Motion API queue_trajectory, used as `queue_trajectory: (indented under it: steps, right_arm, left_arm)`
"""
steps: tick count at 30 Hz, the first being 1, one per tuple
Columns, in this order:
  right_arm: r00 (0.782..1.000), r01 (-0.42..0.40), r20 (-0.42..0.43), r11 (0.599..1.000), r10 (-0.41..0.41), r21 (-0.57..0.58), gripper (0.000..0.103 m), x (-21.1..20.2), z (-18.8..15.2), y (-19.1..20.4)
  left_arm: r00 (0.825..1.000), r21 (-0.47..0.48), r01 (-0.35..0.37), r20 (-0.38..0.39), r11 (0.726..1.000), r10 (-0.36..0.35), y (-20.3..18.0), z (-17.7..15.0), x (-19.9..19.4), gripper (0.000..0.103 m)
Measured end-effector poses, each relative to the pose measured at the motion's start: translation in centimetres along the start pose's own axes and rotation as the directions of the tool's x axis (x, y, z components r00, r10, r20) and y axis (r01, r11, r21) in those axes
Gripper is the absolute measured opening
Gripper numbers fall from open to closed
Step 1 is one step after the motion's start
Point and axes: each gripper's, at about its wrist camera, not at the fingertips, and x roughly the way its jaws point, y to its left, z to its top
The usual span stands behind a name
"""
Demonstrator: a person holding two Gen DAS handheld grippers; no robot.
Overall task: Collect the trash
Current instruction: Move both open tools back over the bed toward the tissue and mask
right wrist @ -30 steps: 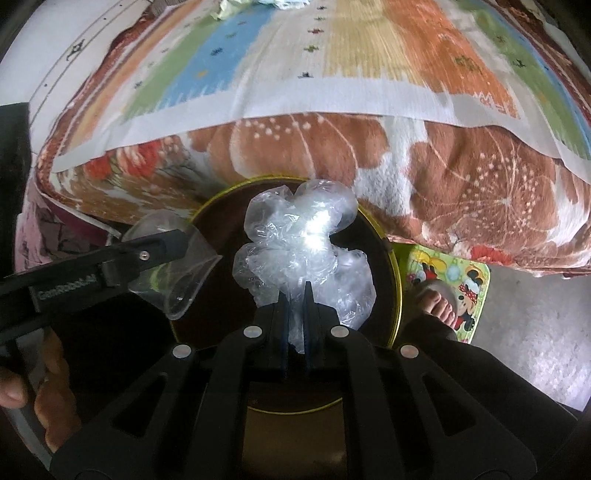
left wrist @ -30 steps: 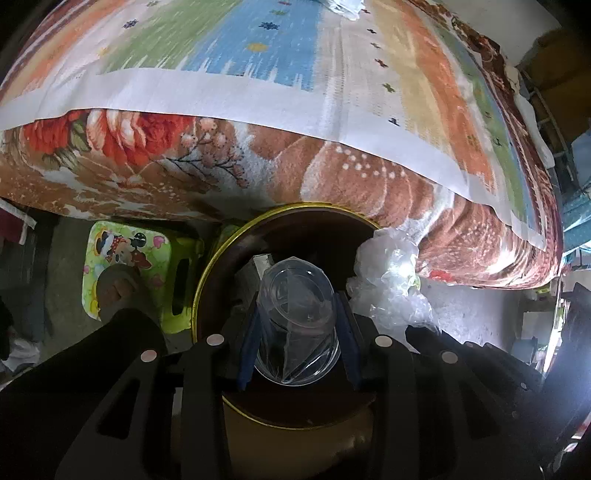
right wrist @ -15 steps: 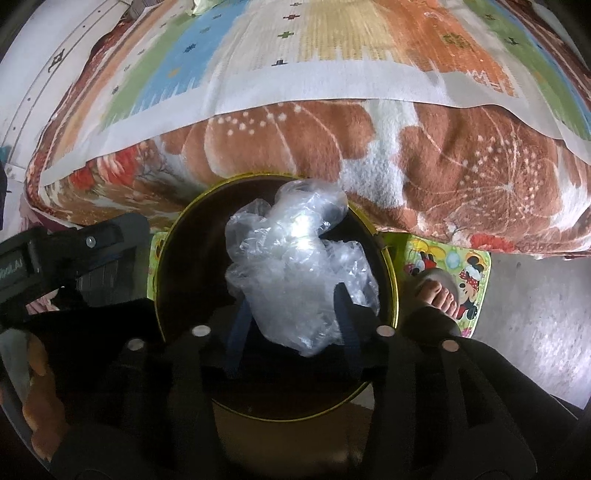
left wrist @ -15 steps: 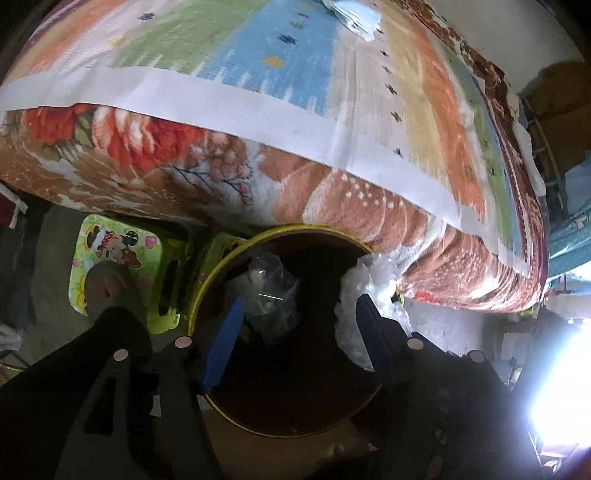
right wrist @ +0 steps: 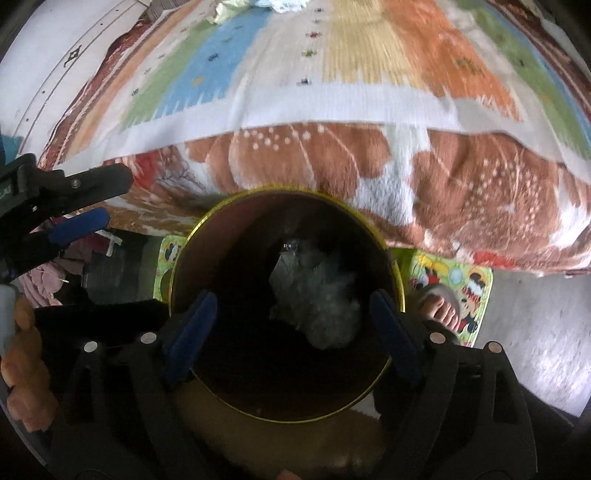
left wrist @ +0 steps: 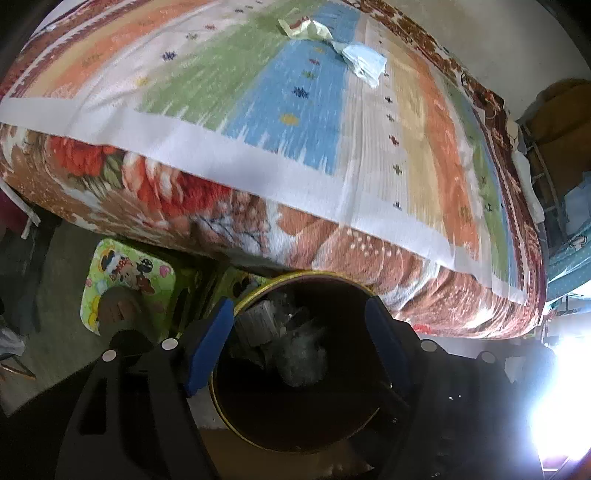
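Hovering over the round bin (right wrist: 395, 280), the right gripper (right wrist: 291, 325) is holding its blue pads (right wrist: 194, 328) wide apart with nothing between them, and the crumpled clear plastic (right wrist: 325, 310) is lying down inside the dark bin below. The left gripper (left wrist: 301, 339) is likewise standing spread and empty above the same yellow-rimmed bin (left wrist: 255, 295), where a clear cup-like piece (left wrist: 303, 354), blurred, is resting among other trash. Behind the bin, the striped blanket (left wrist: 258, 129) is covering the bed, and two crumpled papers, a pale yellow paper (left wrist: 306, 31) and a light blue paper (left wrist: 364, 62), are sitting on it, well apart from the bin. A bare foot (right wrist: 441, 306) is resting on a cartoon-printed stool (right wrist: 469, 277) just beside the bin.
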Motion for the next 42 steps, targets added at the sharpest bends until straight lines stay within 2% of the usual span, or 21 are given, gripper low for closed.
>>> queue_trajectory:
  steps: [7, 13, 22, 29, 37, 42]
  right_arm:
    - [0.994, 0.016, 0.112, 1.0, -0.015, -0.012, 0.091, -2.6, 1.1, 0.1]
    - [0.973, 0.013, 0.231, 0.997, 0.004, -0.071, 0.094, -5.1, 3.3, 1.1]
    - [0.941, -0.007, 0.334, 0.991, 0.051, -0.13, 0.095, -6.9, 6.9, 2.0]
    - [0.916, -0.008, 0.395, 0.989, 0.067, -0.15, 0.094, -7.6, 9.7, 2.1]
    - [0.891, -0.045, 0.443, 0.99, 0.102, -0.136, 0.094, -7.6, 13.1, 1.3]
    - [0.885, -0.087, 0.449, 0.991, 0.126, -0.106, 0.094, -7.1, 15.3, 0.4]
  left_arm:
    - [0.997, 0.026, -0.02, 0.074, 0.999, 0.018, 0.0, 2.1, -1.7, 0.082]
    - [0.983, 0.054, -0.084, 0.168, 0.995, 0.074, -0.2, 3.9, -2.8, 0.097]
    - [0.968, 0.032, -0.106, 0.232, 0.994, 0.096, 0.2, 7.9, -3.1, 0.097]
    - [0.938, 0.056, -0.084, 0.342, 0.995, 0.06, -0.2, 11.0, -3.9, 0.097]
    - [0.943, -0.004, 0.04, 0.329, 0.999, -0.037, 1.6, 14.2, -2.9, 0.097]
    - [0.936, 0.036, 0.064, 0.345, 0.997, -0.073, 1.1, 15.9, -2.1, 0.096]
